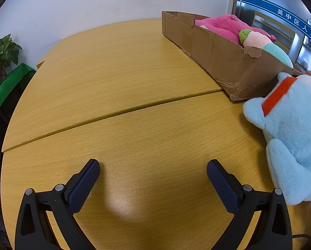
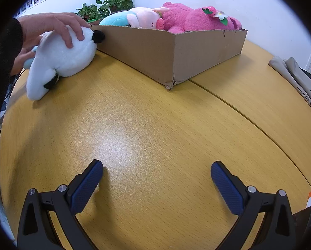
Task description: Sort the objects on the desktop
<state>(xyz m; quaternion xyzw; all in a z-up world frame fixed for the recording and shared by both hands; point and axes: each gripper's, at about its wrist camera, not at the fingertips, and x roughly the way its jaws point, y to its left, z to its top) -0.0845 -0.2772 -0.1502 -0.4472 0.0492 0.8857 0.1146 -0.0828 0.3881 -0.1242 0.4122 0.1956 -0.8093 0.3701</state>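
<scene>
Both grippers [image 1: 153, 166] [image 2: 157, 167] gape wide, empty; a hand [image 2: 55, 26] on the plush [image 2: 61, 60] could block a grab.

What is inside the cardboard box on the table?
Inside the cardboard box lie a pink plush toy and a pale pink and teal plush toy, side by side. The box walls hide the bottom and anything beneath the toys.

- Blue banner [image 1: 288, 18] at two o'clock in the left wrist view: white characters "吴中区人才".
- Grey bag [image 2: 301, 85] at three o'clock, right wrist view: print unreadable.
</scene>
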